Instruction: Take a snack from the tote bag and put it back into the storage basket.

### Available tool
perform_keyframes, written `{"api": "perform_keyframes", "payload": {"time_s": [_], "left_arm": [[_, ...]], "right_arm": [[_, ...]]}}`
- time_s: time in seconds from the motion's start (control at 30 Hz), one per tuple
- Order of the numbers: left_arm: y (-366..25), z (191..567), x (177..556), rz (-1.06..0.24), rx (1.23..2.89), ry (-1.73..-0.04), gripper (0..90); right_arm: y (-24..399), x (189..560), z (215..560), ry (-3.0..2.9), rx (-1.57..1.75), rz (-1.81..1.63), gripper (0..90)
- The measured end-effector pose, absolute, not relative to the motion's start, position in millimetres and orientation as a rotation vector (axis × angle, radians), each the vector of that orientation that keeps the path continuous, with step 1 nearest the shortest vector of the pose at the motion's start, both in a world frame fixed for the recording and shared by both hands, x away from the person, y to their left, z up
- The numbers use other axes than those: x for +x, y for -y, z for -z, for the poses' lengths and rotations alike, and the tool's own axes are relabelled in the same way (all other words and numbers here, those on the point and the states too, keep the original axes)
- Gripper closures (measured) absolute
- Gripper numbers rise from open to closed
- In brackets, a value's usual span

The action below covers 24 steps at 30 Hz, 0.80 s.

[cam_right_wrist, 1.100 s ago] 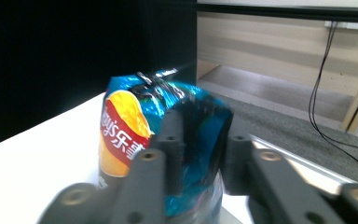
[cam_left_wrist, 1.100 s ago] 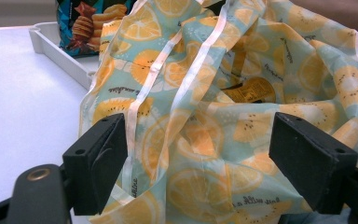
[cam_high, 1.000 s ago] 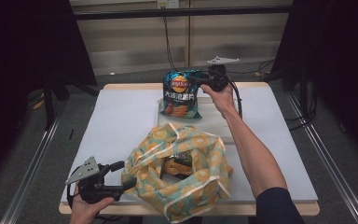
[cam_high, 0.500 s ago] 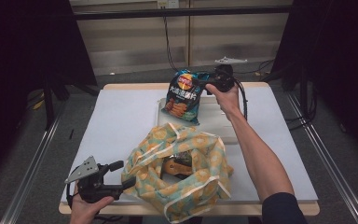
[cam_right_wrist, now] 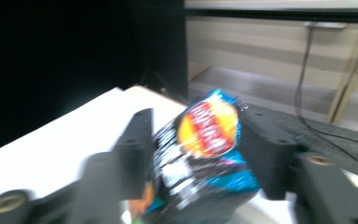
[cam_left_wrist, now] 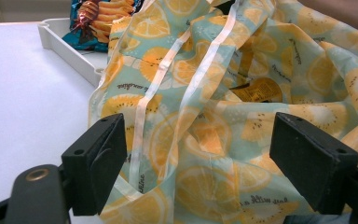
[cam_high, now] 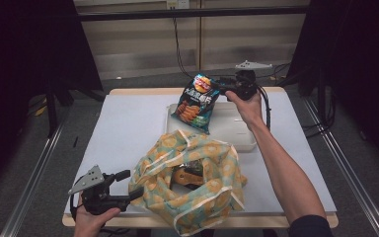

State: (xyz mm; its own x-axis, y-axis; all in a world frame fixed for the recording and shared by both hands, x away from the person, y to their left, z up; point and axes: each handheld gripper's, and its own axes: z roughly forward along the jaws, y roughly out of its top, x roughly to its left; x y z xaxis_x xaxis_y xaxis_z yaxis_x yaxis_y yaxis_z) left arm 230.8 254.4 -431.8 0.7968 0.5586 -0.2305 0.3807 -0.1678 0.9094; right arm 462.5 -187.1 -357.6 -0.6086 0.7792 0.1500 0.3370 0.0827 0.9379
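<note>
1 chip bag (cam_high: pixel 196 102) up, not in tote (cam_high: pixel 192 182) yet
R gripper (cam_high: pixel 220 85) just closed, clamping bag's top over tray (cam_high: pixel 237 131); L gripper (cam_high: pixel 131 186) pins tote's rim, mouth open. Carry & drop left.

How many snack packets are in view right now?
2: a blue crisp packet held over the white tray, and an orange packet inside the lemon-print fabric bag; more may be hidden.
</note>
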Motion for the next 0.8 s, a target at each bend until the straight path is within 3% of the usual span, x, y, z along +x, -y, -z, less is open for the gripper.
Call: {"api": "perform_keyframes", "payload": {"time_s": [0.1, 0.23, 0.8], "left_arm": [[-253.7, 431.7, 230.6, -0.187, 1.788, -0.729, 18.6], [-252.8, 431.4, 230.3, -0.191, 1.798, -0.721, 18.6], [-255.1, 430.2, 229.9, -0.213, 1.805, -0.729, 18.6]], "right_arm": [[180.0, 454.3, 371.1, -2.061, 1.089, -1.551, 74.4], [170.9, 449.0, 397.0, -2.185, 1.095, -1.534, 90.0], [139.7, 464.6, 454.2, -2.509, 1.069, -1.394, 90.0]]}}
